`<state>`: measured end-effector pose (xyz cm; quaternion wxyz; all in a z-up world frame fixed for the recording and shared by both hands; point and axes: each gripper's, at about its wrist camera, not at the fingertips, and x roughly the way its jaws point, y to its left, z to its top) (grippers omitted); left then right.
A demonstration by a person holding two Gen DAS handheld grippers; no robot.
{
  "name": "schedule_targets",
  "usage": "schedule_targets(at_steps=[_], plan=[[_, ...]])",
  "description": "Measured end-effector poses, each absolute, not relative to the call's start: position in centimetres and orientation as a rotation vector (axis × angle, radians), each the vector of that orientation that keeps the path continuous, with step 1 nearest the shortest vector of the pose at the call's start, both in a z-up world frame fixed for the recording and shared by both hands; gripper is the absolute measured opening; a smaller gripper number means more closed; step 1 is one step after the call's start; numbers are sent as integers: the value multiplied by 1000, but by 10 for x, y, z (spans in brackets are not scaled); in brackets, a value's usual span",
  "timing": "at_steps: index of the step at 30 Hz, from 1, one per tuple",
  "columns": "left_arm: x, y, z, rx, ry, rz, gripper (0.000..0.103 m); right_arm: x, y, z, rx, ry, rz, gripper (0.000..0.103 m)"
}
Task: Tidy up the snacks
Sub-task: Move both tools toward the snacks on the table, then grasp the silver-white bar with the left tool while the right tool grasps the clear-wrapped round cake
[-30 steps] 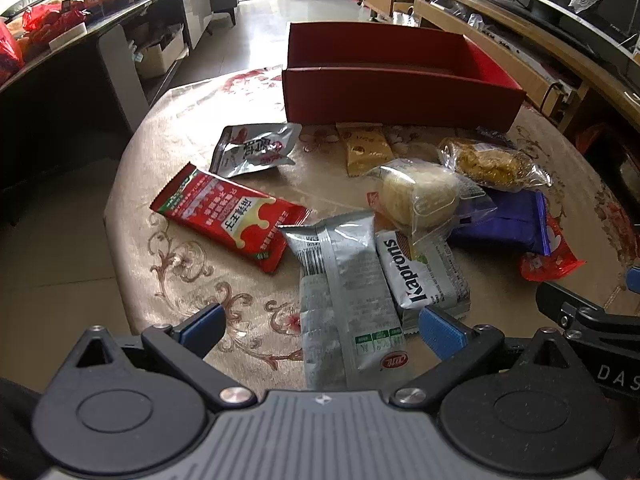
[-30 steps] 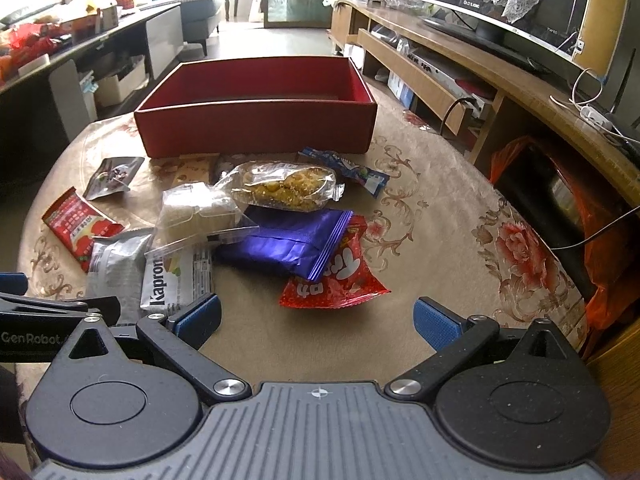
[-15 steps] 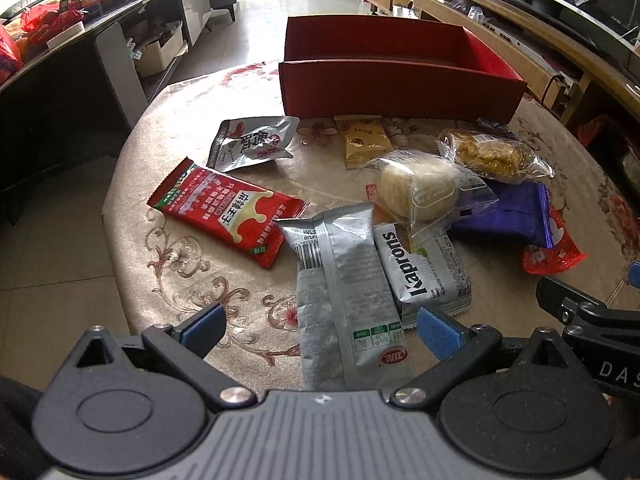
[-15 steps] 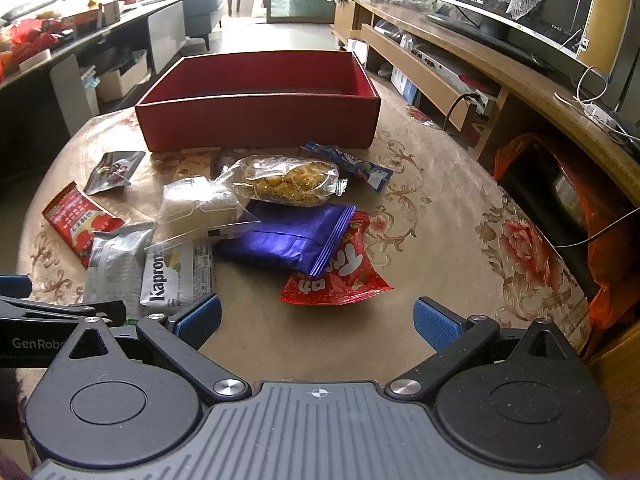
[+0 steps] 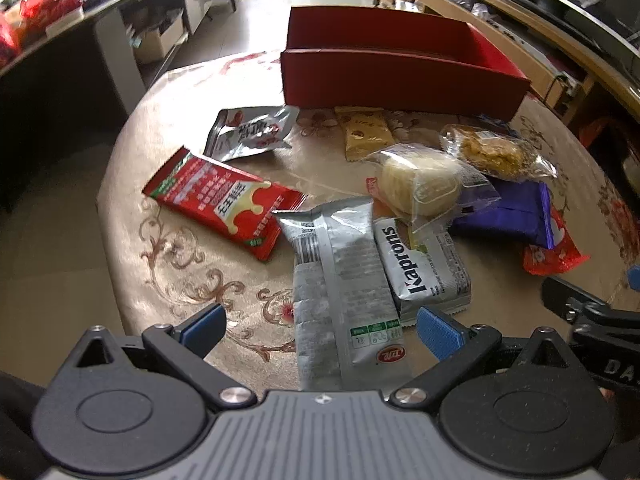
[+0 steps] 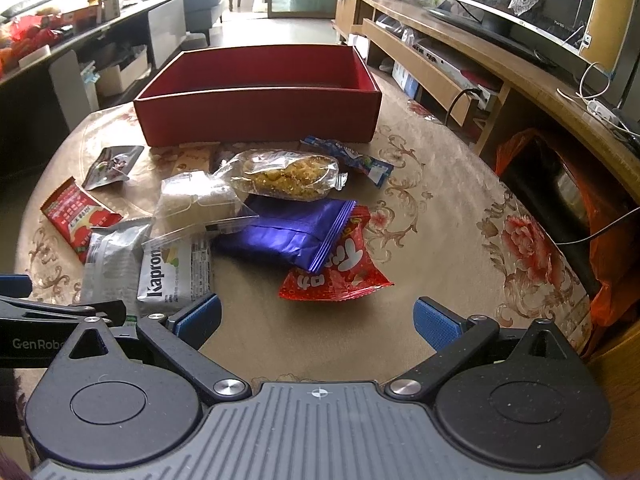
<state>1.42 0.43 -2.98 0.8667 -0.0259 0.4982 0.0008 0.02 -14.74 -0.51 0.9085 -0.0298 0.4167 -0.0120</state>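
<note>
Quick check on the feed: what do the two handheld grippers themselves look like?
Both look alike: left gripper and right gripper have black linkage arms with silver pivot screws, round black discs, a ribbed grey centre plate and blue textured finger pads. White lettering "GenRobo" shows on the left one's side.

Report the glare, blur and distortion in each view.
Left wrist: dimmer, slight blur, red box bowed by fisheye, dark vignette corners. Right wrist: sharper, window area blown out upper left, sheen on the purple packet, TV shelf curved.
</note>
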Motion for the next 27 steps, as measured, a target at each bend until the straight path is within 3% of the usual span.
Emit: schedule_targets(at_steps=[16, 19, 23, 27], plan=[[44, 5, -53, -164, 1113, 99, 102, -6, -169, 5, 19, 839, 0, 103], [37, 17, -53, -206, 1122, 89, 96, -6, -170, 6, 27, 836, 3, 103], [25, 19, -52, -127, 1140, 76, 70, -6, -167, 7, 26, 839, 25, 103], [19, 26, -52, -123, 1146, 61, 70, -5, -161, 6, 15, 851, 49, 102]])
